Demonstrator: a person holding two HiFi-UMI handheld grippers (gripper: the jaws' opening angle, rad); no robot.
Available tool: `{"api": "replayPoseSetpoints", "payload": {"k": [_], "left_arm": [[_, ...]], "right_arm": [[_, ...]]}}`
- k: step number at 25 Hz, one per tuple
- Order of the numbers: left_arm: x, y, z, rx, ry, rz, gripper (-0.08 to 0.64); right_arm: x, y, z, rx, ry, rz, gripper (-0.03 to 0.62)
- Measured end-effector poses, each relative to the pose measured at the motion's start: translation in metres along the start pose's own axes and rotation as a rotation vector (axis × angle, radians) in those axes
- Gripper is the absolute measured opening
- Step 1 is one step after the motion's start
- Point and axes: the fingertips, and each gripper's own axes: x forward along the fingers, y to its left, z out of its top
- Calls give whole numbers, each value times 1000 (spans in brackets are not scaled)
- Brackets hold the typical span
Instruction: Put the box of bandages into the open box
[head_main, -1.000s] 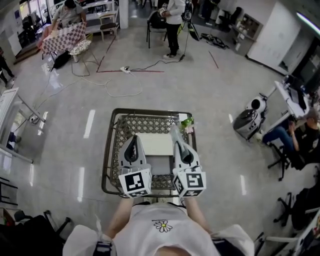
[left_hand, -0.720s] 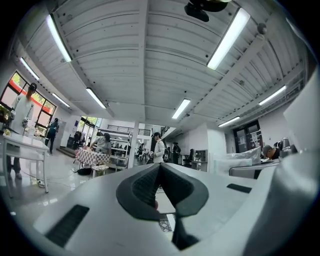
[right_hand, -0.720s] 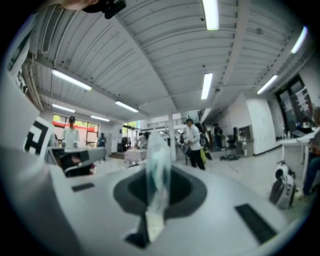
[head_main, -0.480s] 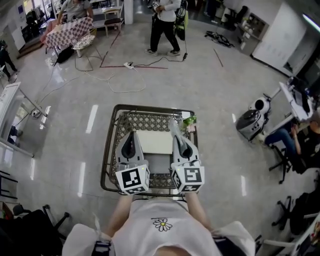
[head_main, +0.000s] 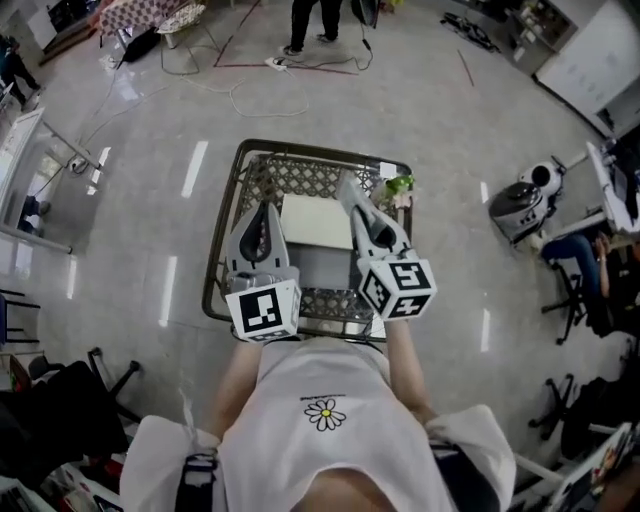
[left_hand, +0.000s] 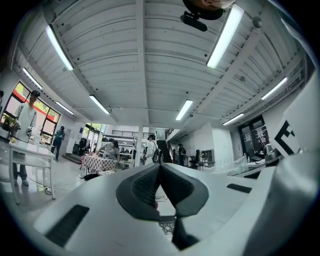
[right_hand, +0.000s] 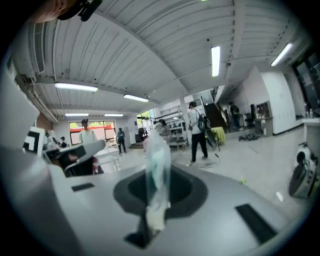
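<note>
In the head view a shopping cart (head_main: 222, 262) stands in front of me, and in it lies a white open box (head_main: 318, 222) with a grey inside (head_main: 322, 268). I cannot make out a box of bandages. My right gripper (head_main: 351, 196) hovers over the cart's right half, shut on a strip of clear plastic wrap (head_main: 346, 184). In the right gripper view the plastic wrap (right_hand: 157, 165) stands up from the closed right gripper (right_hand: 151, 202). My left gripper (head_main: 264, 208) is over the cart's left half. In its own view the left gripper (left_hand: 160, 167) is shut and holds nothing.
A green packet (head_main: 400, 185) sits in the cart's far right corner. Cables (head_main: 262, 92) lie on the floor beyond the cart, where a person (head_main: 310, 20) stands. A white machine (head_main: 522, 208) and a seated person (head_main: 585, 255) are to the right.
The head view has tipped down, so the cart sits higher in the picture. The right gripper has swung a little to the right, still pinching the plastic. The left gripper stays put.
</note>
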Motion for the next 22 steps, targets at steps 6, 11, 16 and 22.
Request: {"api": "replayPoseSetpoints", "payload": {"k": [6,11,16,22], "left_arm": [[2,18,-12,-29,20,41,25],[-8,29,-29,-14,66,78,25],[-14,39,-42,-17,97,107,25],[-21,42,-54,-12,136,128,25]], "right_arm": [[20,-5,-32,55,166,115,43],[24,13,-72,189,293,278,43],[30,38,-119,458,436,476,43],[34,47,-175,805,586,590,43]]}}
